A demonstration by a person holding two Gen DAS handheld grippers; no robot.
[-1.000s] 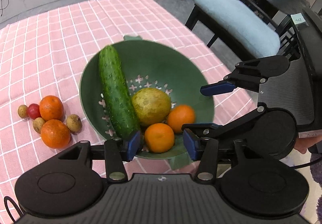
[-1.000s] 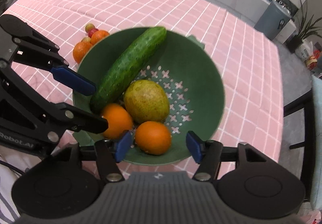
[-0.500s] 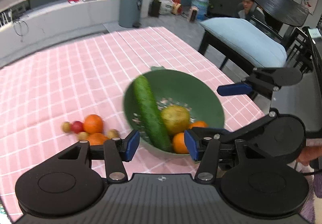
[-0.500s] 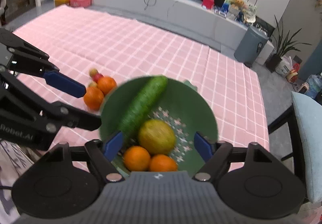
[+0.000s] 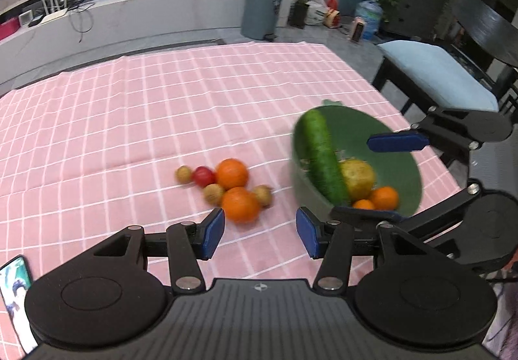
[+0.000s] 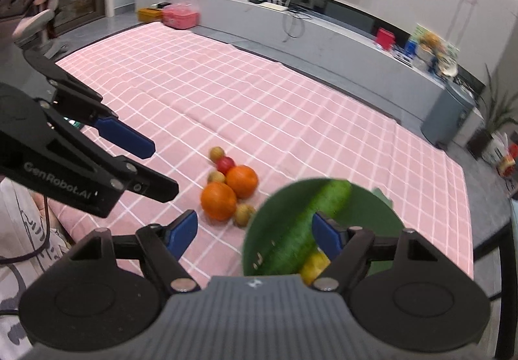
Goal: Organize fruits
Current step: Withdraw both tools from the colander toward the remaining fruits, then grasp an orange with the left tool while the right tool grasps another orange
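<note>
Progress: we judge the sorting about half done.
Colander: the green colander [image 5: 401, 146] on the pink-checked table [image 5: 162, 107] already holds a cucumber [image 5: 322, 159], a yellow-green fruit [image 5: 357, 178] and two oranges [image 5: 383, 198].
Left over: two oranges [image 5: 232, 174], a red fruit [image 5: 203, 176] and three small brown fruits [image 5: 213, 193] lie clustered on the cloth just beside it.
Left gripper [image 5: 260, 232]: jaws apart, we see nothing between them.
Right gripper [image 6: 254, 232]: jaws have just been opening; wide apart, empty.

"GenRobot.AI" in pale letters on the left tool [image 6: 155, 169]
</note>
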